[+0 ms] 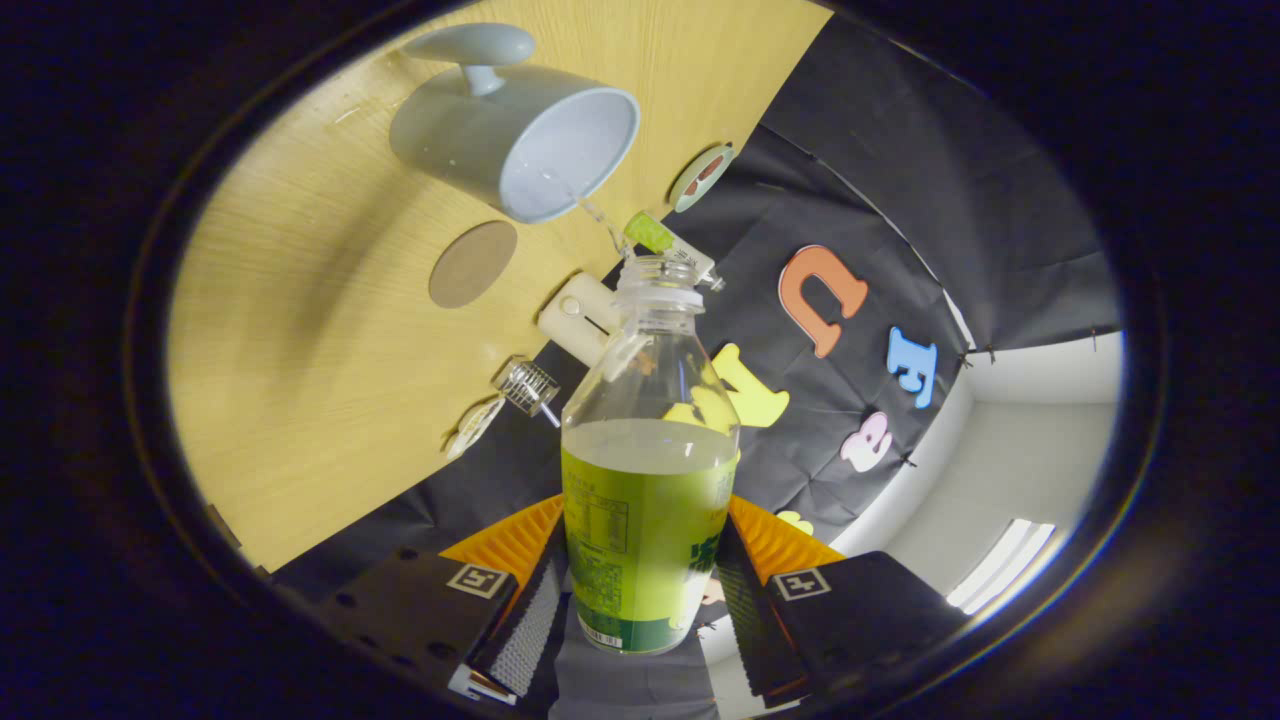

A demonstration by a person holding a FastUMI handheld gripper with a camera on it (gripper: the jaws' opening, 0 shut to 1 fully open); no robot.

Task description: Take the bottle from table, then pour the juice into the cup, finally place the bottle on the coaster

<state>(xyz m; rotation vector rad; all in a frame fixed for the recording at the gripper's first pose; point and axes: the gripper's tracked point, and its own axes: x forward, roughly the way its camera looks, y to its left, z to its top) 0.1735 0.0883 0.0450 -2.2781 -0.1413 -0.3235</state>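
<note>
Two fingers of the gripper [640,600] press on the lower, labelled part of the clear plastic bottle [648,470], one on each side, so the gripper is clamped on it and carries it tilted over the wooden table [300,330]. The bottle's open mouth points toward the pale blue cup [515,135], which stands beyond the fingers, and a thin thread of liquid [600,215] runs from the mouth into the cup's opening. The step in hand looks like the pour itself, and a good deal of juice is left in the bottle. To do it well, the mouth should stay just above the near rim so the thin stream lands inside the cup and not on the table; the tilt is best increased slowly, since a sudden gulp of air could make the flow surge and splash. The grip sits low on the bottle, so the wrist should turn smoothly to keep the neck from swinging. The round brown coaster [473,263] lies on the table near the cup, between it and a small white device [580,318], and its top is bare. Once the cup has enough, the bottle would need to be righted before it travels there, so drips do not fall across the table.
</note>
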